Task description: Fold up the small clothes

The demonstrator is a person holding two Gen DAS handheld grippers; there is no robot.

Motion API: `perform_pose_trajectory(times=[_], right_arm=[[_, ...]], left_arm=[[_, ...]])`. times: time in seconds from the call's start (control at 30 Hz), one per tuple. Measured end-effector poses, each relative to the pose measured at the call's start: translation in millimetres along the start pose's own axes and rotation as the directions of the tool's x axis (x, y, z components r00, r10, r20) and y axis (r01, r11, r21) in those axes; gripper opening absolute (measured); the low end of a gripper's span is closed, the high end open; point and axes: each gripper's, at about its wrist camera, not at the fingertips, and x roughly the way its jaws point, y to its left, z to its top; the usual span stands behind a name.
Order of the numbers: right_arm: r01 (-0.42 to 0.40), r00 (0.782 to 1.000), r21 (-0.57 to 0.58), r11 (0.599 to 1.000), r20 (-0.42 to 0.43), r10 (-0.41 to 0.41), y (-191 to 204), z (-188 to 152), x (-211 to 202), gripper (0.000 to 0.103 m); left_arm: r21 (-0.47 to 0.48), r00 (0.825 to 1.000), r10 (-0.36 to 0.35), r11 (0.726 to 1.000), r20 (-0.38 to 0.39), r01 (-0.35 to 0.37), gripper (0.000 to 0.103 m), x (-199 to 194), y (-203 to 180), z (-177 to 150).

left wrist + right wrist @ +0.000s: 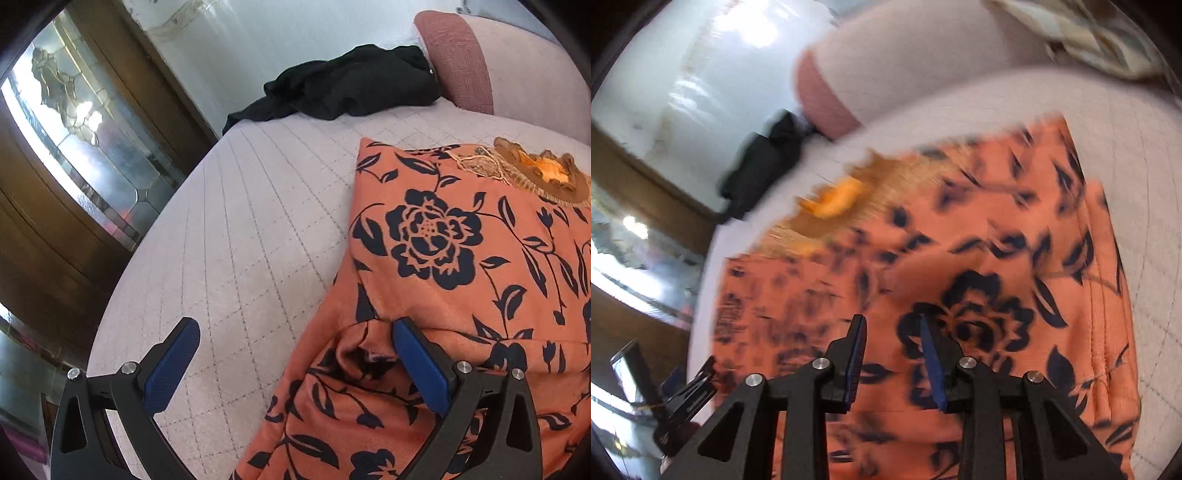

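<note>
Floral top looks soft and floppy, so grab its hem; left gripper gapes wide, right gripper half-open, both empty.

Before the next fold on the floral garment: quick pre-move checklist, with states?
1. Left gripper open: ok, jaws wide.
2. Left gripper has fabric: not ok; one finger lies over the orange floral garment, the other over the quilted bed cover, nothing pinched.
3. Right gripper open: ok, small gap, empty.
4. Right view sharp: not ok, motion blur.
5. Garment flat: not ok, bunched fold beside the left gripper.
6. Black clothing clear of the garment: ok, lying apart near the bolster pillow.
</note>
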Motion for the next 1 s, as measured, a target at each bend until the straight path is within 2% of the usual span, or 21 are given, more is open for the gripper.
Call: perform_pose_trajectory(times=[0.07, 0.17, 0.27, 0.3, 0.33, 0.37, 0.43, 0.5, 0.57, 0.67, 0.73, 0.8, 0.87, 1.0], right_arm=[[-0.021, 1.0, 0.016, 1.0, 0.015, 0.021, 2.4, 1.4, -8.8, 0.035], [-0.074, 0.996, -0.037, 0.997, 0.052, 0.076, 12.8, -0.8, -27.0, 0.034], [-0.11, 0.993, -0.059, 0.992, -0.042, 0.108, 25.2, -12.2, -18.4, 0.034], [-0.107, 0.989, -0.065, 0.992, -0.114, 0.099, 26.9, -18.4, -6.7, 0.035], [-0.082, 0.986, -0.081, 0.993, -0.154, 0.068, 28.9, -24.4, 2.3, 0.035], [-0.061, 0.993, -0.112, 0.992, -0.111, 0.049, 33.3, -27.6, -1.3, 0.034], [-0.055, 0.993, -0.129, 0.99, -0.113, 0.041, 41.4, -26.5, -6.6, 0.034], [-0.126, 0.989, -0.125, 0.984, -0.093, 0.114, 46.5, -25.1, -15.1, 0.034], [-0.154, 0.986, -0.139, 0.978, -0.078, 0.144, 50.2, -24.9, -15.2, 0.034], [-0.148, 0.976, -0.152, 0.977, -0.18, 0.12, 58.6, -35.3, 10.9, 0.035], [-0.126, 0.983, -0.195, 0.973, -0.154, 0.096, 66.0, -35.7, 8.9, 0.035], [-0.133, 0.982, -0.2, 0.971, -0.156, 0.103, 68.8, -30.4, -0.3, 0.035], [-0.146, 0.985, -0.197, 0.969, -0.121, 0.124, 68.9, -26.7, -12.7, 0.035], [-0.1, 0.995, -0.204, 0.974, -0.04, 0.094, 61.4, -28.9, -48.2, 0.035]], left_arm=[[-0.024, 0.999, -0.013, 1.0, 0.033, 0.014, 0.103, -9.8, 5.0, 1.3], [-0.057, 0.998, -0.029, 0.998, 0.057, 0.032, 0.103, -17.1, 12.7, 1.2], [0.035, 1.0, -0.021, 0.999, -0.014, 0.022, 0.103, -2.4, -0.3, -5.5], [0.068, 0.999, -0.025, 0.997, -0.045, 0.028, 0.103, 3.7, -6.8, -9.4], [0.061, 0.999, -0.024, 0.998, -0.045, 0.027, 0.103, 2.9, -8.4, -9.7], [0.047, 0.999, -0.03, 0.998, -0.04, 0.032, 0.103, 0.2, -6.6, -9.0], [0.019, 0.998, -0.065, 0.998, -0.016, 0.066, 0.103, -6.9, -1.3, -5.9], [-0.029, 0.998, -0.052, 0.998, 0.017, 0.052, 0.103, -12.1, 8.2, -2.6], [-0.065, 0.999, -0.039, 0.997, 0.028, 0.041, 0.103, -11.2, 18.0, 0.1], [-0.079, 0.999, -0.045, 0.996, -0.026, 0.043, 0.103, 3.5, 23.0, 1.5], [-0.079, 0.997, -0.064, 0.995, -0.053, 0.06, 0.103, 11.4, 22.3, -0.9], [-0.085, 0.997, -0.062, 0.995, -0.035, 0.059, 0.103, 6.1, 25.7, 0.7], [-0.093, 0.998, -0.066, 0.994, -0.012, 0.065, 0.103, -3.1, 30.6, 0.2], [-0.118, 0.996, -0.092, 0.989, 0.01, 0.093, 0.103, -17.5, 60.8, -9.8]])
